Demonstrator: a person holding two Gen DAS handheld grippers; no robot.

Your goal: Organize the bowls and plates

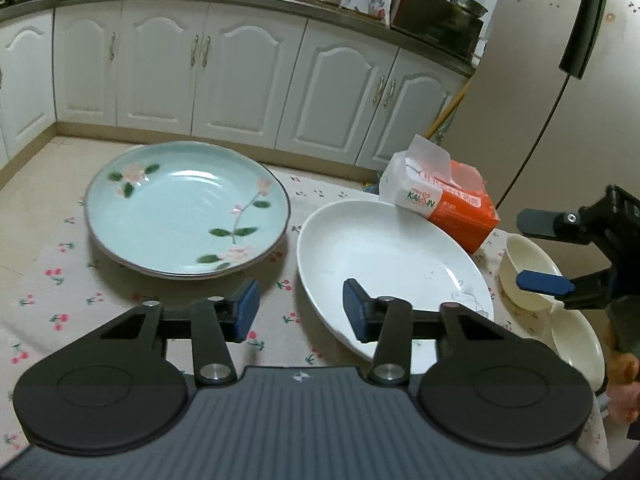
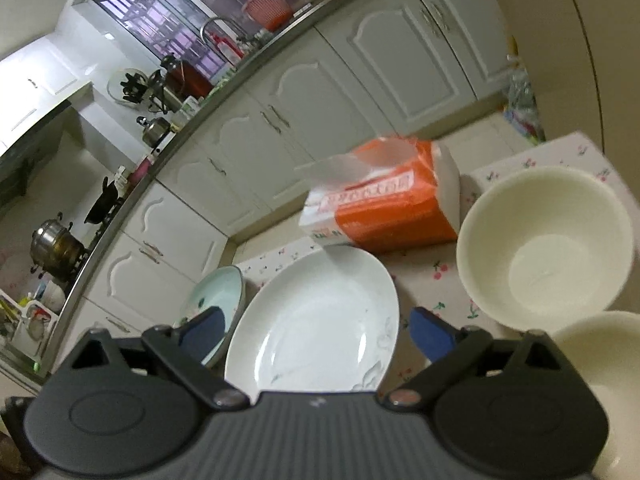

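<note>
A pale green plate with pink flowers [image 1: 186, 208] sits at the left on the cherry-print tablecloth [image 1: 52, 292]; its edge shows in the right wrist view [image 2: 218, 300]. A white oval plate [image 1: 384, 264] [image 2: 316, 320] lies to its right. Two cream bowls, one farther [image 1: 528, 276] [image 2: 548, 248] and one nearer [image 1: 576, 340] [image 2: 600, 360], stand at the right. My left gripper [image 1: 302, 310] is open and empty, hovering over the white plate's near left rim. My right gripper [image 2: 316, 336] [image 1: 540, 248] is open and empty, above the white plate beside the bowls.
An orange and white tissue pack [image 1: 440, 196] [image 2: 384, 208] lies behind the white plate. White kitchen cabinets [image 1: 240, 72] run along the back under a cluttered counter. A fridge [image 1: 560, 80] stands at the right. The table edge is close at the right.
</note>
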